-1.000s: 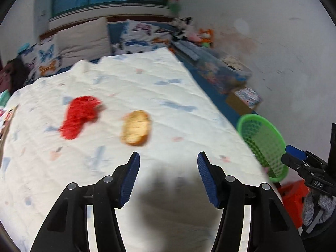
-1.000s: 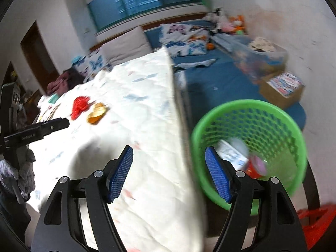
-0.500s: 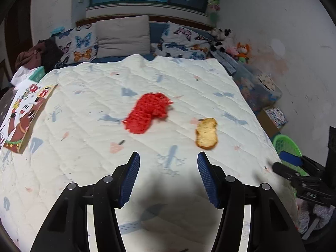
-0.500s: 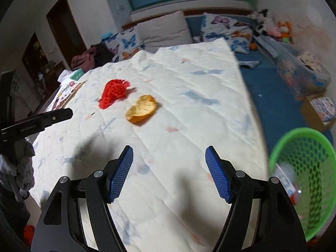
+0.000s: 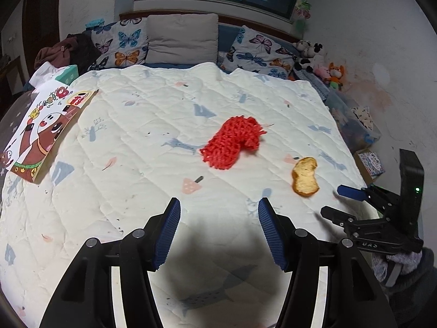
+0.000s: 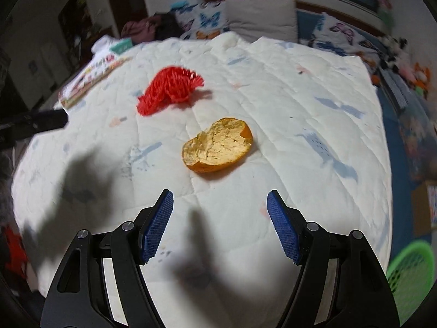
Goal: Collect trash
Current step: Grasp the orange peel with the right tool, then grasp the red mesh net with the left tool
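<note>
Bed [image 5: 136,125], white quilt, carries both remaining items; work from its near edge. Basket [image 6: 409,270], green mesh, stands on the floor off the bed's right edge; you will carry each piece there. Red mesh netting [image 5: 232,145], crumpled, lies mid-bed, well ahead of your left gripper [image 5: 218,232], whose jaws stand apart with nothing between them. Pinch the netting at its bunched middle so loose strands do not trail. Orange peel [image 6: 217,145], curved and hollow side up, lies nearer the right edge, just ahead of your right gripper [image 6: 220,224], likewise spread and empty. Straddle the peel across its narrow width and press down into the quilt before closing.
</note>
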The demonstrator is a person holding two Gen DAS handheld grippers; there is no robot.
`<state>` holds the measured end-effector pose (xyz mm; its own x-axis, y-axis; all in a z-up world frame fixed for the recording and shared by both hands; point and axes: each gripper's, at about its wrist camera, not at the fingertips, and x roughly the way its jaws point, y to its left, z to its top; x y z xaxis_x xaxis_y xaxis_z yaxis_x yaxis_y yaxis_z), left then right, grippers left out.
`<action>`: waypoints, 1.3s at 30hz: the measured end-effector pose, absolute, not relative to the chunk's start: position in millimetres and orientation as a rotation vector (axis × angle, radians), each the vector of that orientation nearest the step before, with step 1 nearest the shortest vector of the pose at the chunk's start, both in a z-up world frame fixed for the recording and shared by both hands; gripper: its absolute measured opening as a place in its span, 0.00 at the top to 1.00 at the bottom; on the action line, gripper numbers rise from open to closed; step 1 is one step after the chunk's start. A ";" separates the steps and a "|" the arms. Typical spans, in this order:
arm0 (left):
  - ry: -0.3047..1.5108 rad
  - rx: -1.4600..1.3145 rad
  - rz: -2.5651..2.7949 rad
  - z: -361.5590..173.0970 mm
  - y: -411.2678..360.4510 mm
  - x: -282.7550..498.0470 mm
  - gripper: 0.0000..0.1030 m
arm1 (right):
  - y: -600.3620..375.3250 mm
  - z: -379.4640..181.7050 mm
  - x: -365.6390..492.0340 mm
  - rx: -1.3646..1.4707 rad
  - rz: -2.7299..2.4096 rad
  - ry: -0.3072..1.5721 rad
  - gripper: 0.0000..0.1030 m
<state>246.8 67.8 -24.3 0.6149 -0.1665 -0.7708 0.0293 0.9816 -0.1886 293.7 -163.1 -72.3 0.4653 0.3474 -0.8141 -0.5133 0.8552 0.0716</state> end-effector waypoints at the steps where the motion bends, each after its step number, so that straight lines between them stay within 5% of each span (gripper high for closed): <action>1: 0.904 -0.165 -0.111 -25.0 69.1 248.0 0.44 | -160.8 -74.4 297.4 -0.215 0.538 0.944 0.31; 20: 0.936 -0.169 -0.093 -42.8 74.4 273.5 0.41 | -141.9 -93.4 339.4 -0.289 0.690 0.929 0.31; 28: 0.920 -0.128 -0.118 -40.0 64.0 288.7 0.40 | -150.4 -87.7 336.4 -0.205 0.673 0.920 0.48; 30: 0.915 -0.115 -0.130 -39.2 59.3 293.9 0.32 | -151.9 -83.8 334.2 -0.192 0.669 0.914 0.53; 39: 0.903 0.006 -0.176 -42.7 34.0 333.1 0.26 | -160.5 -77.8 326.0 -0.139 0.619 0.927 0.60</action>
